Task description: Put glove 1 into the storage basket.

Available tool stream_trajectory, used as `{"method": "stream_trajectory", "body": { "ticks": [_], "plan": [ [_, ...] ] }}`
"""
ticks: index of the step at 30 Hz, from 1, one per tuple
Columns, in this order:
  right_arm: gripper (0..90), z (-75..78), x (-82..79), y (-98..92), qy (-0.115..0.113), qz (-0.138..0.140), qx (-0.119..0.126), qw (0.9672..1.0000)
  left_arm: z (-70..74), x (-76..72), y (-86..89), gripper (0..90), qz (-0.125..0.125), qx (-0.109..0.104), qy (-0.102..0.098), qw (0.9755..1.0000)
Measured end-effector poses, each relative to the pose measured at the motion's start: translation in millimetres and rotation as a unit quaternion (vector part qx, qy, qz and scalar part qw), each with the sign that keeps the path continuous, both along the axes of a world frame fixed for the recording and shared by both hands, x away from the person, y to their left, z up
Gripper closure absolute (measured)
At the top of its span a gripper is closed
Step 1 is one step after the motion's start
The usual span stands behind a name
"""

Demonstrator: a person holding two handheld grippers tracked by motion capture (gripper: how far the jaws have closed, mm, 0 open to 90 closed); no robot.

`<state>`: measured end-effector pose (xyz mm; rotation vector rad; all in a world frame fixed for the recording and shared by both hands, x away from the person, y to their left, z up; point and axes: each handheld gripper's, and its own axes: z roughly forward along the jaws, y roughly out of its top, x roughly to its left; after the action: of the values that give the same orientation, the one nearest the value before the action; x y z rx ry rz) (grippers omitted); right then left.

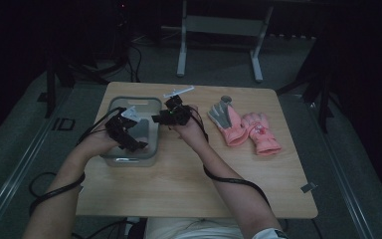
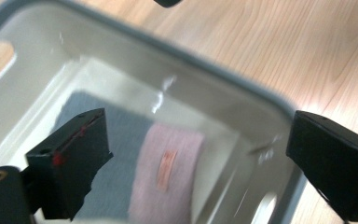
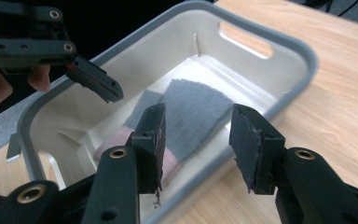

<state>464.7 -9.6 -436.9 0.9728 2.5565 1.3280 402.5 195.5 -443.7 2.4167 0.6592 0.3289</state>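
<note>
I have my left gripper [image 1: 129,133] over the grey bin [image 1: 155,107] at centre left of the high view, its jaws spread wide and holding nothing. A grey-and-pink glove [image 2: 168,172] lies flat on the bin's floor beneath. My right gripper [image 1: 171,114] hovers beside the bin's right rim, jaws parted and empty. Two pink gloves [image 1: 251,130] lie at centre right on the table [image 1: 179,184].
</note>
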Motion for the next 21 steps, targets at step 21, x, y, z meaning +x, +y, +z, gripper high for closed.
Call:
{"method": "stream_trajectory", "body": {
  "ticks": [21],
  "plan": [
    [55.3,15.5,-20.2,-84.7,-0.049,-0.017,-0.008,0.9986,12.1,-30.7,-72.9,2.5,-0.024,-0.081,-0.033,0.9959]
  ]
}}
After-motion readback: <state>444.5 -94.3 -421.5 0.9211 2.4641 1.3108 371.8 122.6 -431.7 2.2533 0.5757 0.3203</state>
